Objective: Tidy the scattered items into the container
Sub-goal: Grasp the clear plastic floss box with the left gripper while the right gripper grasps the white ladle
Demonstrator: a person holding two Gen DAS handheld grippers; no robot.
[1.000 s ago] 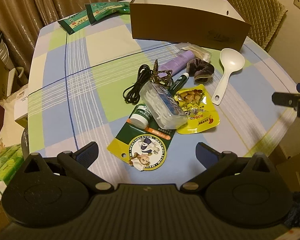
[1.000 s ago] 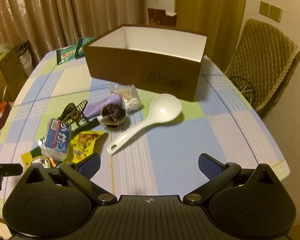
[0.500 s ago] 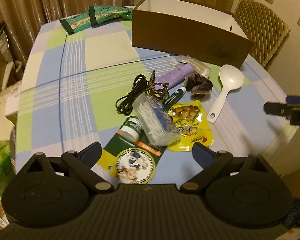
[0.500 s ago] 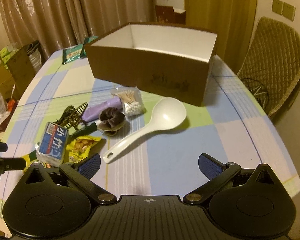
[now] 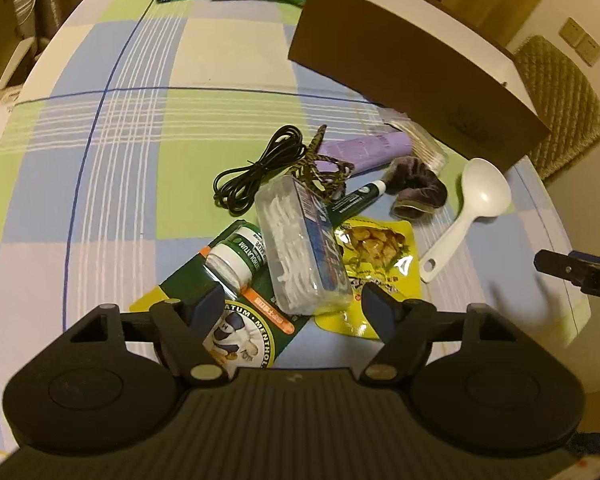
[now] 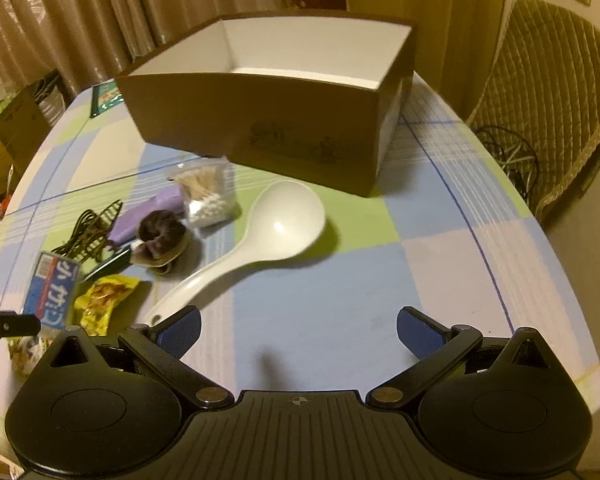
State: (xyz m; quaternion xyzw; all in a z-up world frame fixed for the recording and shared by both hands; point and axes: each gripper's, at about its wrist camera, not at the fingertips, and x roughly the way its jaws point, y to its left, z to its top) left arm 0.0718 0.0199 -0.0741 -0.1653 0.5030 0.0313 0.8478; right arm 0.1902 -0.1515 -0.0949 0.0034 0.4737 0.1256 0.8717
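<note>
Counting boxes: one brown cardboard box [image 6: 260, 120] with a white inside is standing open ahead of the right gripper [image 6: 298, 334], at the far side of the checked tablecloth [image 6: 340, 320].
Counting scattered items: one clear floss-pick case [image 5: 302, 244], one white spoon [image 6: 256, 236], one yellow snack packet [image 5: 374, 264], one green carded jar [image 5: 236, 260], one black cable [image 5: 256, 178], one purple tube [image 5: 366, 150], one bag of cotton swabs [image 6: 208, 196], one dark scrunchie [image 6: 162, 236], one green pen [image 5: 356, 200].
Counting green packets: two are lying far ahead of the left gripper [image 5: 292, 308], beside the box.
Left gripper: it is pointing steeply down, jaws closing, the floss-pick case sitting just ahead between the fingers, pads not pressing it.
Right gripper: it is angling down over bare cloth, jaws spread wide, gripping nothing; the spoon's handle is ending just beside its left finger.
</note>
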